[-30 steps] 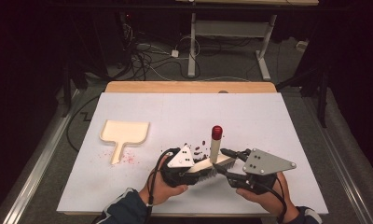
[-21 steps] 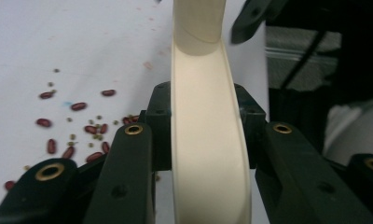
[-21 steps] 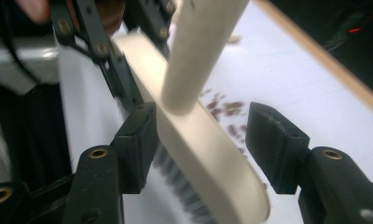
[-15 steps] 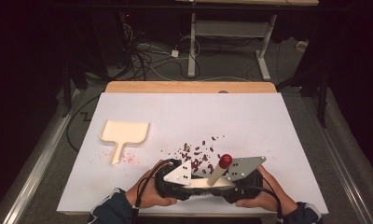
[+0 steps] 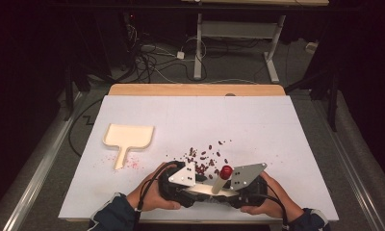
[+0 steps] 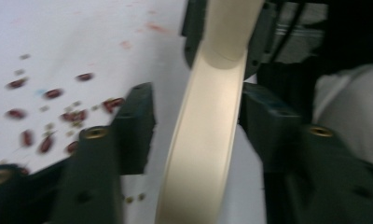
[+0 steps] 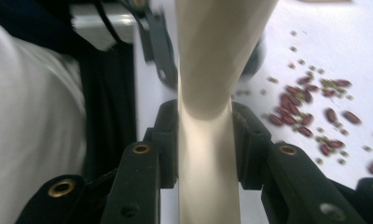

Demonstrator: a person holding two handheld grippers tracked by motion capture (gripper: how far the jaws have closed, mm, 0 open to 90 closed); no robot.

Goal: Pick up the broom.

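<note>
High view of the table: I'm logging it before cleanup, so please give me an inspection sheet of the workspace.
Surface: white table top, faint red stains.
Job's things: cream tube with red cap, tilted.
Clutter: scattered dark red beans; empty cream handled tray.
Grippers: right gripper shut on tube; left gripper around it, gap showing.
Cables: floor tangle.
Surroundings: grey desk frame.

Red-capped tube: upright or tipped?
Tipped. The tube leans with its red cap up and away, while the right gripper is clamped on its lower body.
</note>
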